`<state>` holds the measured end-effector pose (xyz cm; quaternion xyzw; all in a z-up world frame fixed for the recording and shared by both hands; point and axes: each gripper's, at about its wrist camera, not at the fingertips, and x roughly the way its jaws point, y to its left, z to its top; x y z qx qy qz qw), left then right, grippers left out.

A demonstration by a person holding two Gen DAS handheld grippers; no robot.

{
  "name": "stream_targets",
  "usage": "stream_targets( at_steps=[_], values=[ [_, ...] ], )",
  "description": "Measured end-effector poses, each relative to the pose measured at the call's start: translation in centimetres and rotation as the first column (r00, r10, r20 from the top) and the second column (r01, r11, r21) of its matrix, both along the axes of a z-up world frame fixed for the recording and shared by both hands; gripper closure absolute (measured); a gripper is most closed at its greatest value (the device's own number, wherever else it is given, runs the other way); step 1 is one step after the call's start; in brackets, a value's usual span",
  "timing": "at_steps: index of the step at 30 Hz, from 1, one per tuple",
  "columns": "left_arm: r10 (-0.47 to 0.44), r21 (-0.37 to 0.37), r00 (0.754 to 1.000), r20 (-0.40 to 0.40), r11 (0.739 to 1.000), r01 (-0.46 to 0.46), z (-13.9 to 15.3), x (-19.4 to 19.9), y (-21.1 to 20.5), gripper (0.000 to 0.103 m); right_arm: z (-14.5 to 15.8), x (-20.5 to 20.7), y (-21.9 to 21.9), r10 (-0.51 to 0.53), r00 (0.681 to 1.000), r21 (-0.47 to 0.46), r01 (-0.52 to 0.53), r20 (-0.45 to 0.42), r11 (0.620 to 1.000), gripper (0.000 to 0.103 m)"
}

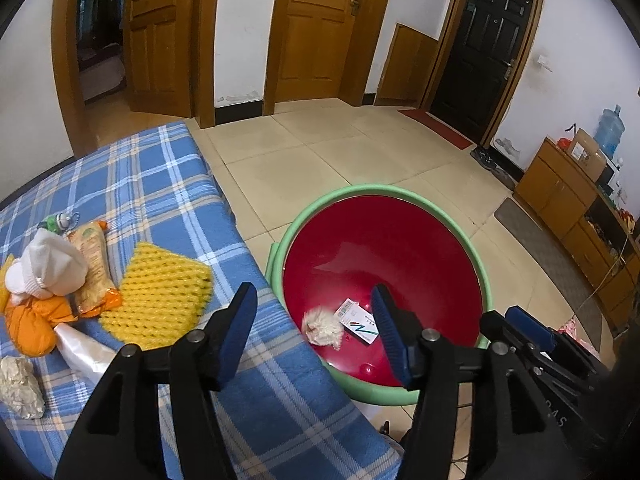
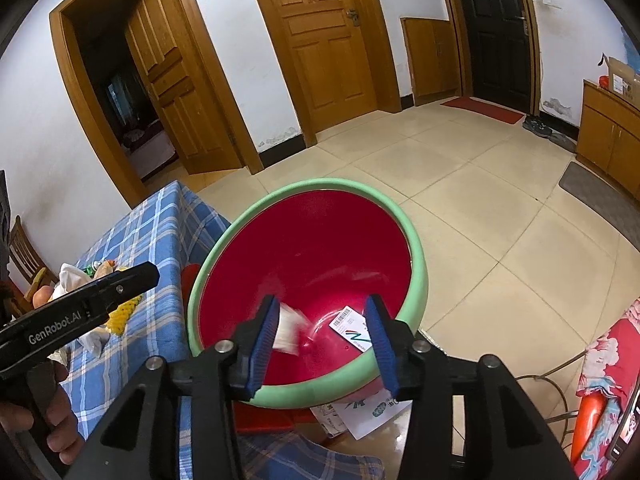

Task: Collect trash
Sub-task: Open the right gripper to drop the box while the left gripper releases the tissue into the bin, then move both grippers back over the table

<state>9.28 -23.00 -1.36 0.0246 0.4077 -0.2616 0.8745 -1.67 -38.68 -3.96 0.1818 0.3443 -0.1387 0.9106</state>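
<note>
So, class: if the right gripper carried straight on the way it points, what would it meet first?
Probably the red inside of the basin, near the small card lying there; the blurred white scrap beside its left finger may come first.

Soft, even daylight is filling the room, bright enough that colours are reading clearly. The glossy red inside of the basin is catching pale glare patches, and the tiled floor is reflecting a faint sheen. Shadows are staying weak and diffuse. The far doorway on the left is sinking into darkness. Both fisheye views are bending door frames and walls outward, with black vignetting curving around the corners. A white scrap over the basin is smearing with motion blur in the right wrist view.
</note>
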Motion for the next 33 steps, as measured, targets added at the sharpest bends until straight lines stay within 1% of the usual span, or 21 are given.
stream_targets(
  at_steps=[4,10,16,24,33],
  values=[
    [0.019,-0.006,1.000,0.006,1.000,-0.018,0.4,-0.3,1.1,0.043,0.3,-0.3,0.3,0.005,1.000,0.001,-0.005,0.007,1.000,0.053],
    [0.063,-0.014,0.998,0.018,0.998,-0.062,1.2,-1.0,3.6,0.043,1.1,-0.5,1.5,0.034,0.999,0.006,-0.034,0.025,0.999,0.047],
    [0.134,-0.018,0.991,0.025,0.991,-0.133,1.8,-1.7,7.1,0.043,1.8,-0.3,3.4,0.074,0.996,0.005,-0.075,0.042,0.997,0.038],
    [0.235,-0.015,0.972,0.026,0.972,-0.235,1.8,-2.1,12.2,0.043,2.5,0.5,6.7,0.159,0.986,0.003,-0.159,0.050,0.987,0.032],
    [0.343,-0.009,0.939,0.035,0.939,-0.342,1.7,-2.7,17.5,0.042,2.6,1.7,10.7,0.260,0.965,0.004,-0.260,0.042,0.966,0.028]
  ],
)
